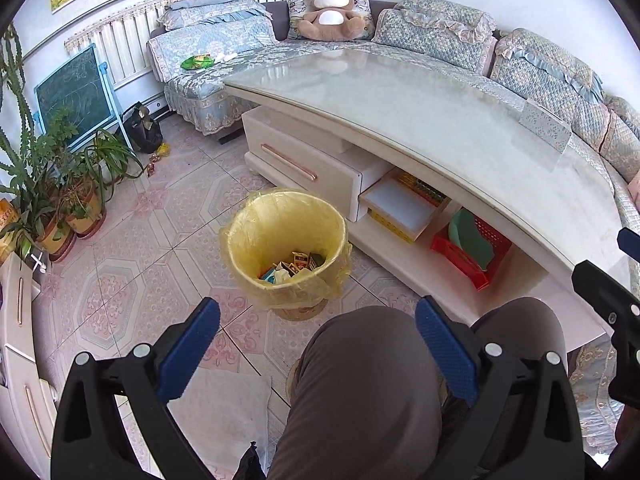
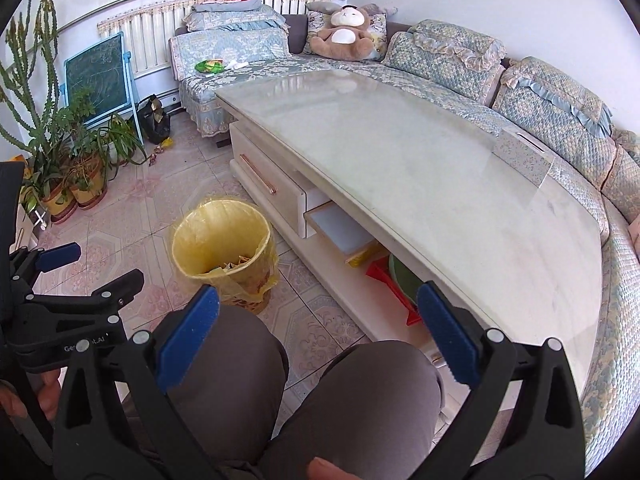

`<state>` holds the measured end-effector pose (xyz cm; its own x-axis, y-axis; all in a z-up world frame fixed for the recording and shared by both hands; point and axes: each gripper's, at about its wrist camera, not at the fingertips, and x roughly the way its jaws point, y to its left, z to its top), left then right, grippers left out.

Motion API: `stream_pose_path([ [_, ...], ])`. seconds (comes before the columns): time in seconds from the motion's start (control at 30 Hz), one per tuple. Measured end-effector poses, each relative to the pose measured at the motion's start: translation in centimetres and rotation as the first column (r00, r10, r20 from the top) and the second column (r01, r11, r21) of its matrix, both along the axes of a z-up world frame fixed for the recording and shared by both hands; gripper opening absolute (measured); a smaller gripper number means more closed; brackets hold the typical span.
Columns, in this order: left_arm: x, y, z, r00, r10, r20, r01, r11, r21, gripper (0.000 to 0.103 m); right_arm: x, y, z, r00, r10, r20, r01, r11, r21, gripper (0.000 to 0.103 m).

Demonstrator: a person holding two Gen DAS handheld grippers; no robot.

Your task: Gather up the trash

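Observation:
A bin lined with a yellow bag (image 1: 286,240) stands on the tiled floor beside the coffee table; it also shows in the right wrist view (image 2: 224,242). Wrappers and small cartons (image 1: 294,266) lie at its bottom. My left gripper (image 1: 318,344) is open and empty, held above my knees, short of the bin. My right gripper (image 2: 318,332) is open and empty, over my knees by the table's near edge. The left gripper also shows at the left of the right wrist view (image 2: 100,268). A green wrapper (image 1: 196,62) lies on the sofa seat, far off.
A long glass-topped coffee table (image 1: 400,96) carries a tissue box (image 1: 544,128). Its lower shelf holds a red basket (image 1: 472,250) and a pulled-out tray (image 1: 402,206). A corner sofa (image 1: 440,36) wraps behind. Potted plants (image 1: 60,200), a chalkboard easel (image 1: 76,96) and a black bag (image 1: 142,128) stand at left.

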<state>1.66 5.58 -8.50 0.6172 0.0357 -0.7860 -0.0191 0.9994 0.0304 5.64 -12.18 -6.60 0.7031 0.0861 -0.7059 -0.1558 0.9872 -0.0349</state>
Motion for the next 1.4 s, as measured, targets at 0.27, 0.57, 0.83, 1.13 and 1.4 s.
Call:
stream_pose_path([
  [0.27, -0.2, 0.6, 0.3, 1.0, 0.006, 0.008, -0.006, 1.0, 0.0, 0.096, -0.1, -0.2, 0.3, 1.0, -0.001, 0.004, 0.001, 1.0, 0.008, 0.097],
  [0.57, 0.1, 1.3, 0.7, 1.0, 0.011, 0.025, -0.011, 1.0, 0.007, 0.096, 0.3, -0.2, 0.6, 1.0, 0.0, 0.005, 0.0, 1.0, 0.006, 0.097],
  [0.83, 0.2, 1.8, 1.0, 0.999, 0.012, 0.032, -0.012, 1.0, 0.004, 0.096, 0.7, 0.0, 0.7, 1.0, 0.003, 0.005, -0.003, 1.0, 0.002, 0.097],
  [1.13, 0.3, 2.1, 1.3, 0.999, 0.017, 0.036, -0.017, 1.0, 0.007, 0.096, 1.0, 0.0, 0.6, 1.0, 0.001, 0.001, -0.001, 1.0, 0.001, 0.097],
  [1.4, 0.6, 2.1, 1.3, 0.999, 0.019, 0.036, -0.02, 1.0, 0.007, 0.096, 1.1, -0.1, 0.6, 1.0, -0.002, 0.002, 0.002, 1.0, 0.002, 0.097],
])
